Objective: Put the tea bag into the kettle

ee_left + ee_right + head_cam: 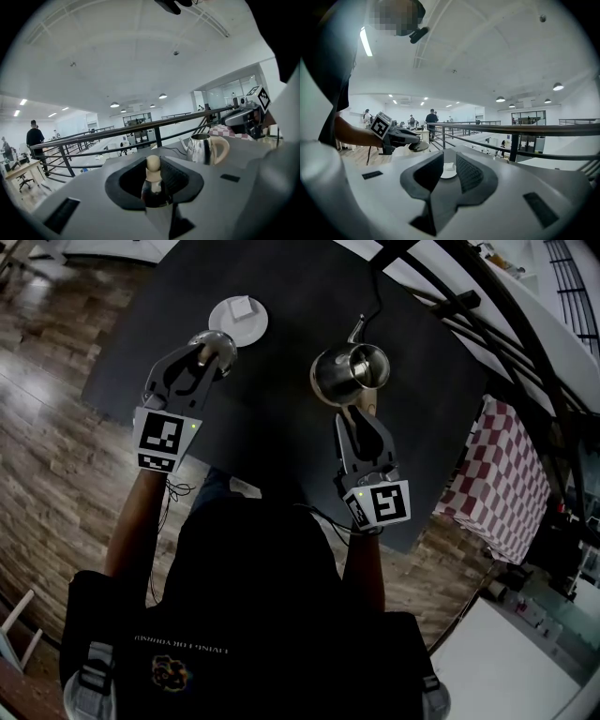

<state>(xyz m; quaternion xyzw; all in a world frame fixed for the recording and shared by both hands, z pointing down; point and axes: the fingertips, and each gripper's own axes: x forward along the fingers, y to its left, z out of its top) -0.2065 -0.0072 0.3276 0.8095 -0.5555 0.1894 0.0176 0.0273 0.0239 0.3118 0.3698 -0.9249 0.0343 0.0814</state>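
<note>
The left hand-held gripper (153, 180) clamped the lid (217, 341) by its knob. The right hand-held gripper (449, 169) stood open and empty beside the uncovered kettle (349, 371). The tea bag (241, 307) lay on a plate (223, 326) on the desk (281, 296).

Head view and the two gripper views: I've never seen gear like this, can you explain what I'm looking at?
The head view comes from a camera on a person's head, looking down. Each hand holds a two-jaw gripper carrying its own camera. On the dark table stand an open steel kettle and a white saucer with a white tea bag. The left gripper grips the beige knob of the steel kettle lid. The right gripper is open and empty.
</note>
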